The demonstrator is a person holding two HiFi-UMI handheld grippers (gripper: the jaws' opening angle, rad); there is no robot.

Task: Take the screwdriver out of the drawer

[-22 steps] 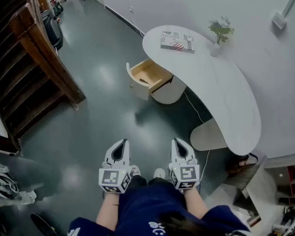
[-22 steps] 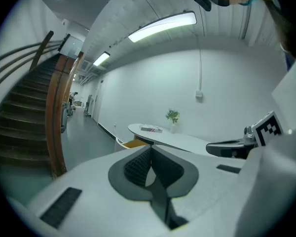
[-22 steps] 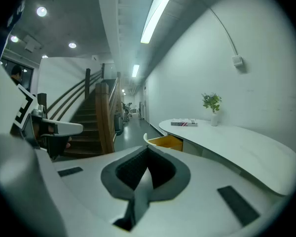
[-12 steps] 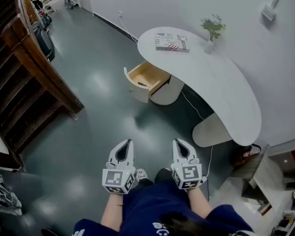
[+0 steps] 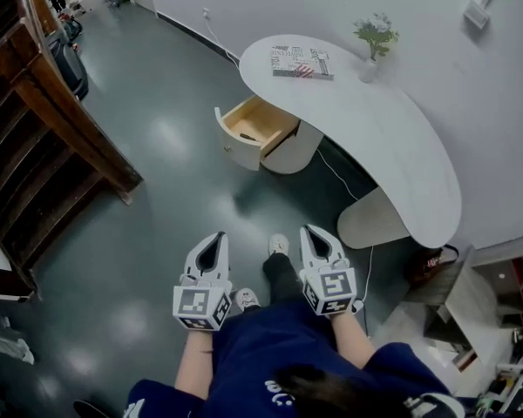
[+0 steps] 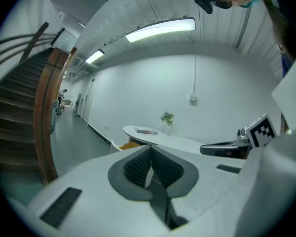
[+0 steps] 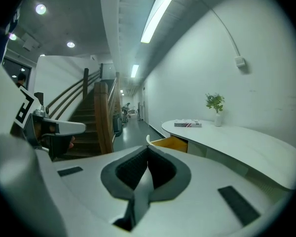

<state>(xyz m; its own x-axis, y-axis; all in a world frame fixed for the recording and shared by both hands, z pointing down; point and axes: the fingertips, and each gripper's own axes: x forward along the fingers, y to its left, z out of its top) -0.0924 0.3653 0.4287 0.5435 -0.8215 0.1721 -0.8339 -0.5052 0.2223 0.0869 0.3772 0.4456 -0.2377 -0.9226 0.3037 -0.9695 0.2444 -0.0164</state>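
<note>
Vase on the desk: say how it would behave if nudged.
The vase looks small and narrow under a taller plant sprig, so it would probably tip easily. It seems ceramic or glass, likely fragile. On the smooth desk it might slide.

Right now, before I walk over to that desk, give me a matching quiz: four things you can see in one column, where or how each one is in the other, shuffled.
Things:
1. drawer
2. book
3. plant
4. right gripper

States:
A. shut, nothing in it
B. pulled open below the desk top
C. lying flat on the desk
D. upright in a white vase near the wall

Pairs: 1-B, 2-C, 3-D, 4-A
</note>
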